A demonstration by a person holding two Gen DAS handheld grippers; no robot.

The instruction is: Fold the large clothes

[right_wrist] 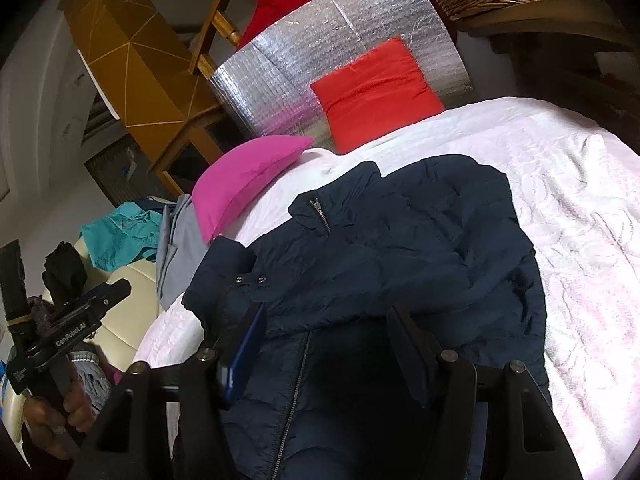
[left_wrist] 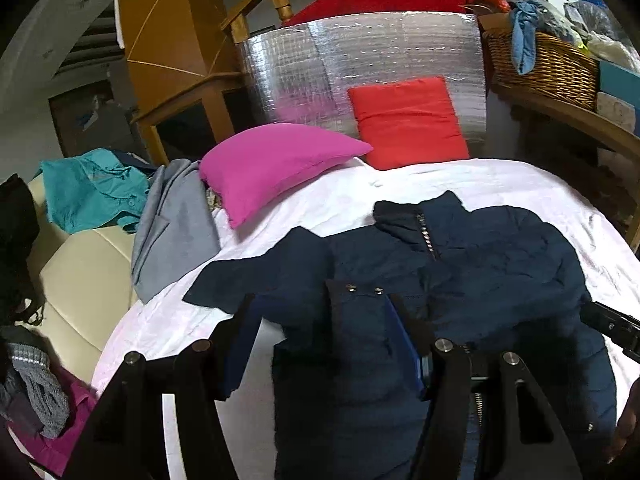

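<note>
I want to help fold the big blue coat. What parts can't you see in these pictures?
- Navy jacket, bottom hem: cut off by the lower edge and hidden behind the gripper frame in both wrist views.
- Its right sleeve: already folded over the front, so the cuff isn't visible.
- Wicker basket: its contents are too jumbled and small to identify in the left wrist view.

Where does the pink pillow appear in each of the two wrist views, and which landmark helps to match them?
Left wrist: pink pillow lies left of centre, on the white bed cover.
Right wrist: pink pillow lies left of centre, higher in the picture, above the jacket.
Shared landmark: the red pillow leaning on the silver foil panel, just right of the pink one.
</note>
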